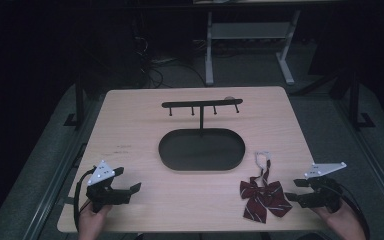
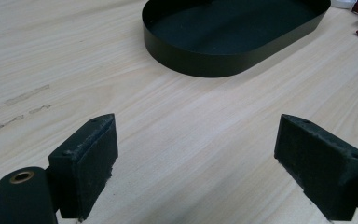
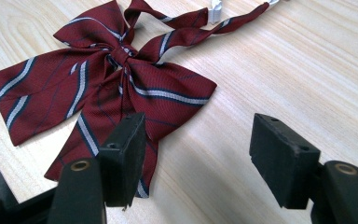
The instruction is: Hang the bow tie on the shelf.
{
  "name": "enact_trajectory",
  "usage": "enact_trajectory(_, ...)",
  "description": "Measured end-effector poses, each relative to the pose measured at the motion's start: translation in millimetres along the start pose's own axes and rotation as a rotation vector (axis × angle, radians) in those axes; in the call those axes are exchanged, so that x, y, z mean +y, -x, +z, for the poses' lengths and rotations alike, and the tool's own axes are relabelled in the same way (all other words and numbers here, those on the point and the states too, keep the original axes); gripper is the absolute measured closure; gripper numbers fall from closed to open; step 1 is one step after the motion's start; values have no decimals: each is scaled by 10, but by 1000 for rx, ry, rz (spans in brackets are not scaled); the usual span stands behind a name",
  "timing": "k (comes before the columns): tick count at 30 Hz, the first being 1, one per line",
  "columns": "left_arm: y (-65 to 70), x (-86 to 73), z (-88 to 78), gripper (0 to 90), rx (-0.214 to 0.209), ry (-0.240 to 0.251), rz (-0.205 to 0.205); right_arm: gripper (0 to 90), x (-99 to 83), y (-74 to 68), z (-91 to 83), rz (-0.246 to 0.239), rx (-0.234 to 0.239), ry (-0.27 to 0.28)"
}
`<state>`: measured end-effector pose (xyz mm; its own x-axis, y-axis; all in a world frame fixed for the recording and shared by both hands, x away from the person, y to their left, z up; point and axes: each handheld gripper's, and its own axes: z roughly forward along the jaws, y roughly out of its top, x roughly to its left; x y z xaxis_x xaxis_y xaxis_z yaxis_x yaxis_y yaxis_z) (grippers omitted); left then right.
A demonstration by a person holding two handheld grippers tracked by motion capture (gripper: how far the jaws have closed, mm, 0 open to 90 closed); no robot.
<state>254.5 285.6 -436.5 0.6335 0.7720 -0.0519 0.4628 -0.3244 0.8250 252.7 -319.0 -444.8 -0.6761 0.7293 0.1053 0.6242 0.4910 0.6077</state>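
Resting near the front right corner of the worktop, the striped maroon bow tie lies flat just beside the right tongs, whose jaws stand released and empty, one pad hanging over the nearest tail of the bow in the right gripper view. The left tongs are likewise released, holding nothing, well apart from the bow on the left side.

The step in hand looks like a first pick of the bow tie, probably to hang it on the black hook stand rising from the oval tray. It would go best if the right tongs close on the knot or the strap just behind it, not on a loose tail that would let the cloth droop.

The bow's wings spread across, left to right; its neck strap runs away from the person toward the tray, tails pointing back to the front edge.
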Motion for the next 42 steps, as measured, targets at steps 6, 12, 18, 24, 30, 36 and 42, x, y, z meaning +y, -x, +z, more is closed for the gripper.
enact_trajectory(6, -7, -3, 5, 131, 3, -5, -3, 358, 19, -8, 16, -4, 14, 10)
enact_trajectory(12, 10, -11, -3, 131, -4, -7, 9, 359, 46, -47, 33, -9, 12, 7)
enact_trajectory(18, 33, 12, -7, 131, -10, 5, 27, 369, 94, -108, 39, -11, 13, 14)
enact_trajectory(24, 31, 0, 1, 131, -12, -1, 16, 382, 131, -131, 37, -16, 6, 20)
enact_trajectory(30, 33, 6, -9, 131, -8, 3, 20, 390, 233, -139, 46, -10, -4, 3)
enact_trajectory(36, 27, 6, -20, 131, -4, 7, 20, 391, 401, -134, 77, -35, -18, -25)
enact_trajectory(42, 33, 2, -8, 131, -5, 5, 16, 391, 559, -113, 127, -30, -10, -39)
